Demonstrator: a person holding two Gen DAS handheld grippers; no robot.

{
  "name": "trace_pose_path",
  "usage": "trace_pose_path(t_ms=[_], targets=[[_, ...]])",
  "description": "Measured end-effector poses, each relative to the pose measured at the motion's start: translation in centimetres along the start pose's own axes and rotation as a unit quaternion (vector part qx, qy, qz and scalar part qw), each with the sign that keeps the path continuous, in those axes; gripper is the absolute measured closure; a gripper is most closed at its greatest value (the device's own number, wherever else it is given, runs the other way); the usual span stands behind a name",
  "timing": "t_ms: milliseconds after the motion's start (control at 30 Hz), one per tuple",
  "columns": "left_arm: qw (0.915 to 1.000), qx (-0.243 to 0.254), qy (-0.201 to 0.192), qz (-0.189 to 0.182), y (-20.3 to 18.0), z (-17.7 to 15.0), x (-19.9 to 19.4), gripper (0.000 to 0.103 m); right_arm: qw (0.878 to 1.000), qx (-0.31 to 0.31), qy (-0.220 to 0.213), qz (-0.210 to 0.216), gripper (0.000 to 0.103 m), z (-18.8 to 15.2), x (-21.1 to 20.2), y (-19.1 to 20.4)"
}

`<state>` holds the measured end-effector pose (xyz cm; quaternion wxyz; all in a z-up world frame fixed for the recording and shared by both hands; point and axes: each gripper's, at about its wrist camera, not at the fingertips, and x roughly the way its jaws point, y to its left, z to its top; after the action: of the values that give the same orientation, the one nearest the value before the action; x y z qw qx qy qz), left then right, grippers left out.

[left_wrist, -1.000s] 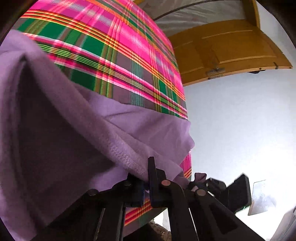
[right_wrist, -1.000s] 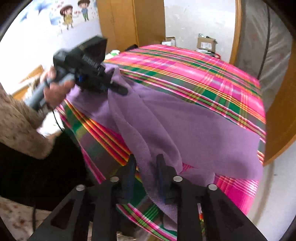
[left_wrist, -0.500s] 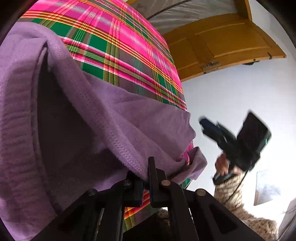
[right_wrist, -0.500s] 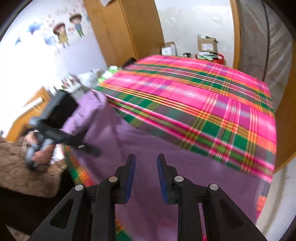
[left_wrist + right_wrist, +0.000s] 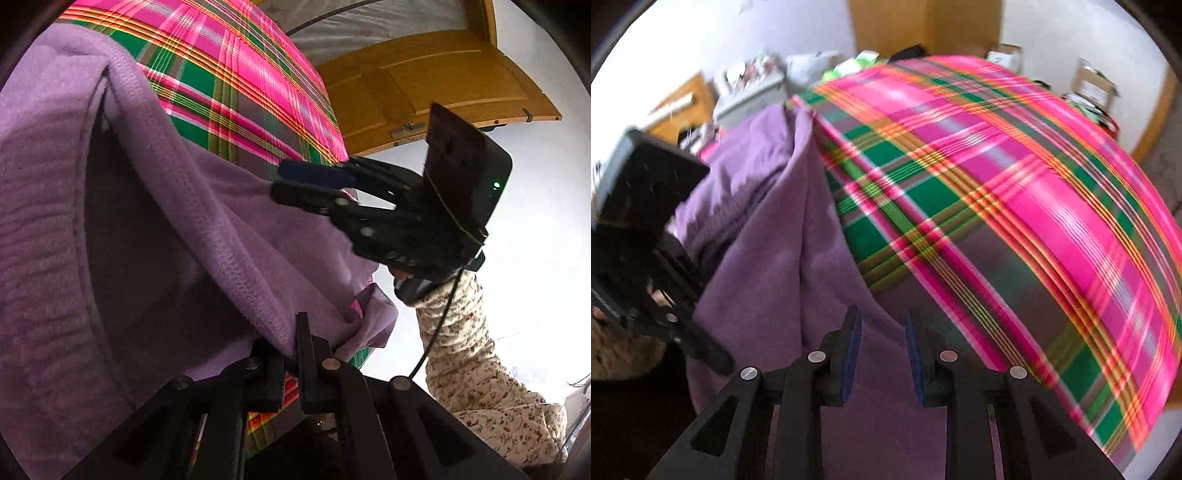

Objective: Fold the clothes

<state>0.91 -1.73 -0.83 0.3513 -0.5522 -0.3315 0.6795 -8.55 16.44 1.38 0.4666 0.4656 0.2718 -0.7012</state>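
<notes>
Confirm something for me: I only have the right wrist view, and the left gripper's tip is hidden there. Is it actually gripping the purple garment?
Observer: Yes. The left wrist view shows the left gripper shut on the hem of the purple garment.
Operator: Is my right gripper pinching anything?
Observer: No. Seen from the side, the right gripper has its fingers apart, with no cloth between them, near where the garment meets the plaid bedcover.
Operator: What's behind it?
Observer: A flower-patterned sleeve on the arm holding it.
</notes>
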Motion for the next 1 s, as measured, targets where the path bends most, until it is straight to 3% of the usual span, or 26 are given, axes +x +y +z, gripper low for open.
trace_pose_path(t_ms=[300, 467, 733, 1000], targets=[[0.9998, -0.002, 0.015, -0.012, 0.5, 0.3, -0.1, 0.1, 0.999, -0.034, 0.035, 0.002, 0.078, 1.0, 1.8, 0.8], [0.9997, -0.001, 0.018, -0.016, 0.8, 0.0, 0.0, 0.1, 0.999, -0.046, 0.025, -0.015, 0.1, 1.1, 1.5, 1.0], [0.9996, -0.002, 0.022, -0.02, 0.6, 0.0, 0.1, 0.1, 0.997, -0.044, 0.0, -0.065, 0.103, 1.5, 1.4, 0.4], [0.9995, -0.005, 0.025, -0.018, 0.8, 0.4, -0.9, 0.1, 0.998, 0.004, -0.012, -0.068, 0.1, 0.4, -0.5, -2.3]])
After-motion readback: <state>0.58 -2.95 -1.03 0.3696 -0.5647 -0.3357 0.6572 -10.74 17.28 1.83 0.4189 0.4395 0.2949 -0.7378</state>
